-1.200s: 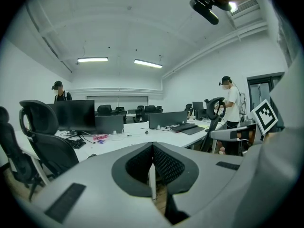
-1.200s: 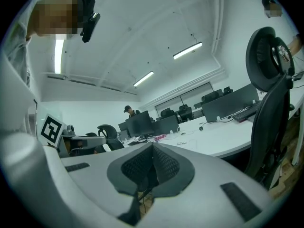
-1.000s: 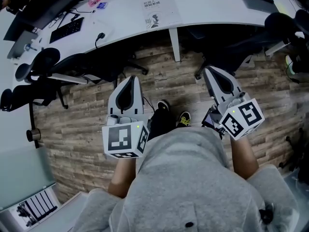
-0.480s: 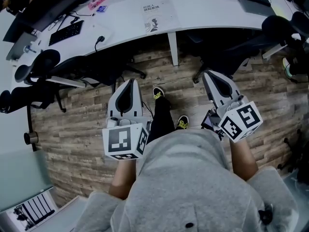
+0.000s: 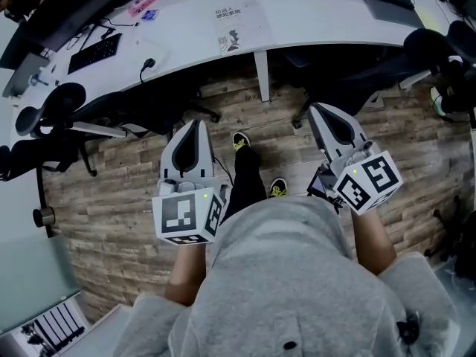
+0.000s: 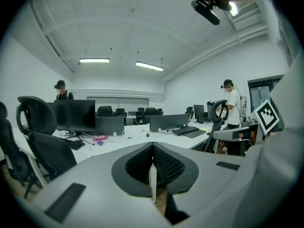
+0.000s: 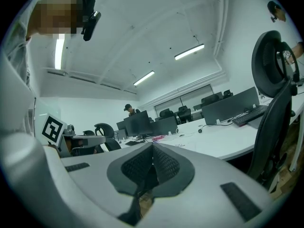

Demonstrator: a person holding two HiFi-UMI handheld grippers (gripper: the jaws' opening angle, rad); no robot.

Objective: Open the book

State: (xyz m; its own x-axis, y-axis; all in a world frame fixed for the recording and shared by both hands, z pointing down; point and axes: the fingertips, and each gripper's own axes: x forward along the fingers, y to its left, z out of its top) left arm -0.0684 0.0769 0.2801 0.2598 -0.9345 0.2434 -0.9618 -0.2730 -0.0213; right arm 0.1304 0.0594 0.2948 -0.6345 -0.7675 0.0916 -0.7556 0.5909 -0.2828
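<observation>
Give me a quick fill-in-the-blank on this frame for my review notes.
The left claw and the right claw are both ___ and empty.
The book lies on the white ___, beyond both claws.
The floor is ___ planking.
Missing words: shut; desk; wooden.

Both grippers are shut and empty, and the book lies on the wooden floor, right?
Not quite: the left gripper and right gripper are shut and empty, but the book lies on the white desk, as the head view shows.
</observation>
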